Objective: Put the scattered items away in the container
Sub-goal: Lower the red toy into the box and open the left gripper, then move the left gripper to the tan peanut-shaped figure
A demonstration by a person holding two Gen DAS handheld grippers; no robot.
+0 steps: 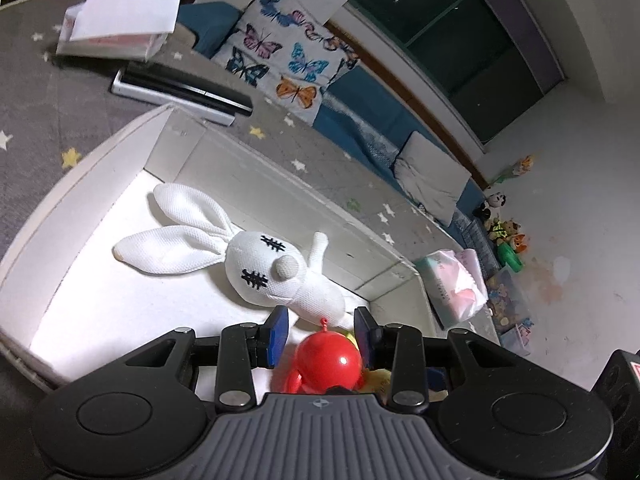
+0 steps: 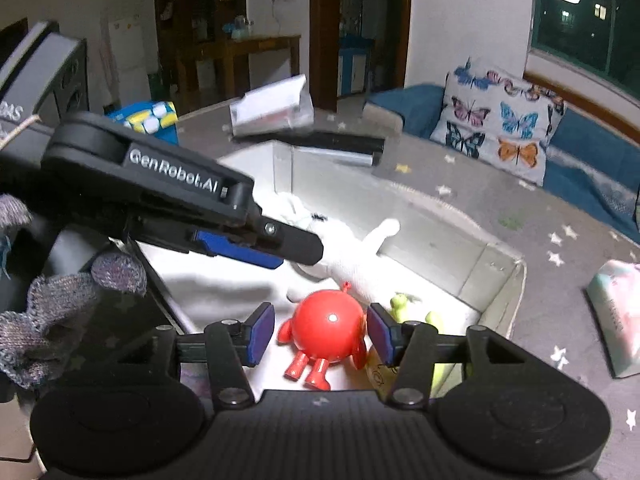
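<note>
The red round toy [image 2: 329, 330] lies in the white container [image 2: 496, 264] beside the plush rabbit [image 1: 256, 258], right between the right gripper's [image 2: 320, 334] spread, untouching jaws, the left gripper [image 1: 321, 332] also spread.

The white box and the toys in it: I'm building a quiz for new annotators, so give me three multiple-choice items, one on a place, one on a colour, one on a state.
1. Where does the white rabbit doll lie?
A. on the grey star mat
B. inside the white box
C. on the butterfly pillow

2. What colour is the round pig toy between the right gripper pads?
A. red
B. green
C. blue

3. How does the right gripper stand toward the pig toy?
A. shut on it and lifting it
B. open, pads clear of it on both sides
C. nowhere near it

Answers:
1 B, the doll rests on the box floor, within its walls.
2 A, its glossy body and legs are red.
3 B, a gap shows on each side between pad and toy, which sits on the box floor.
</note>
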